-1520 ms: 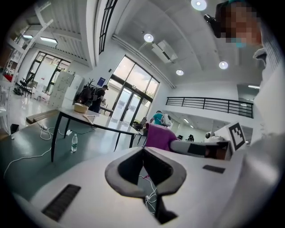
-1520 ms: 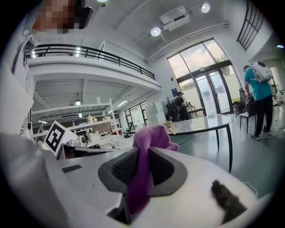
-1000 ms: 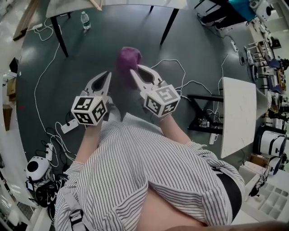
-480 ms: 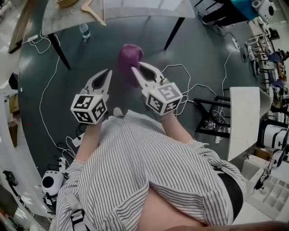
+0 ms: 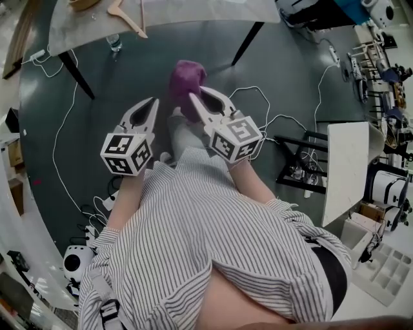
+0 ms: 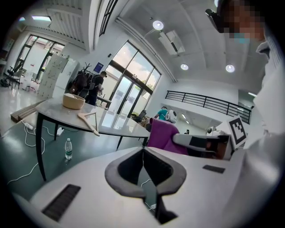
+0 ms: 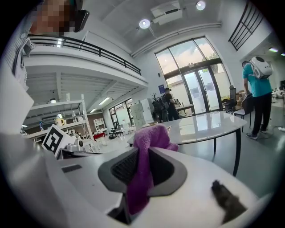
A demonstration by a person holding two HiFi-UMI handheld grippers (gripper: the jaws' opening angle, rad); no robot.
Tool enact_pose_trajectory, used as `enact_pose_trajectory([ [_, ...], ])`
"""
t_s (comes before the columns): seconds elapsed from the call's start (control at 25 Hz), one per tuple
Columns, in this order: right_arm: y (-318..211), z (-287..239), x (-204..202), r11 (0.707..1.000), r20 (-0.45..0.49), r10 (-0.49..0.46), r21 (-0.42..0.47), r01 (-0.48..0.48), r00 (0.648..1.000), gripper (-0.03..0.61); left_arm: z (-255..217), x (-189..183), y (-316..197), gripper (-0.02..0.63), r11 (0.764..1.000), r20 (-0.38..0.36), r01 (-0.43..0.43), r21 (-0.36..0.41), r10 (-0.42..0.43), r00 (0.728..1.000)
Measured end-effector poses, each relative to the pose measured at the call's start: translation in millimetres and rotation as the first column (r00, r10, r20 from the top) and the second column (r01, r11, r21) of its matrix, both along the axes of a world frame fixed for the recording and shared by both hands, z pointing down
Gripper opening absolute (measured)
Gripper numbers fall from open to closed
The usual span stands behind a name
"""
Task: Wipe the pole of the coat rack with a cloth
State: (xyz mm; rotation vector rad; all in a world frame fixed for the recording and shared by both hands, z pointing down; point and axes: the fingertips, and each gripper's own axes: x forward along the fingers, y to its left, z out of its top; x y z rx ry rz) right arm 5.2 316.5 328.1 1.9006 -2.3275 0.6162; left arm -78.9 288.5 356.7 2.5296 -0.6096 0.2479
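A purple cloth [image 5: 184, 80] hangs bunched from my right gripper [image 5: 197, 97], which is shut on it. In the right gripper view the cloth [image 7: 149, 138] drapes down between the dark pads of the right gripper [image 7: 141, 155]. My left gripper [image 5: 153, 103] is beside it on the left, shut with nothing in it; its jaws [image 6: 143, 149] meet along a thin line. The left gripper view shows the cloth [image 6: 162, 136] and the right gripper off to the right. Both grippers point forward over the dark floor. I cannot make out a coat rack pole for certain in any view.
A pale table [image 5: 193, 9] on black legs stands ahead, with a wooden hanger [image 5: 129, 16] and a basket [image 6: 74, 101] on it. A water bottle [image 5: 114, 44] stands beneath. White cables [image 5: 258, 103] cross the floor. A white table [image 5: 345, 167] and a black frame sit at right. People stand by the glass doors.
The table ahead, the bottle and the floor cables have slid down the head view as the person walks forward. A foot now shows between the grippers. Both grippers keep their pose.
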Motion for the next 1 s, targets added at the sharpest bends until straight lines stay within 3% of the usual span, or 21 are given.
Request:
enact_pose_trajectory([
  [0.48, -108, -5, 35, 0.991, 0.006, -0.131, 0.006, 0.131, 0.991, 0.067, -2, 43, -94, 0.011, 0.998, 0.001, 0.054, -0.023, -0.054, 0.999],
  [1.0, -235, -10, 101, 0.952, -0.015, -0.305, 0.003, 0.305, 0.952, 0.067, 2, 104, -217, 0.012, 0.975, 0.04, 0.223, -0.008, -0.223, 0.974],
])
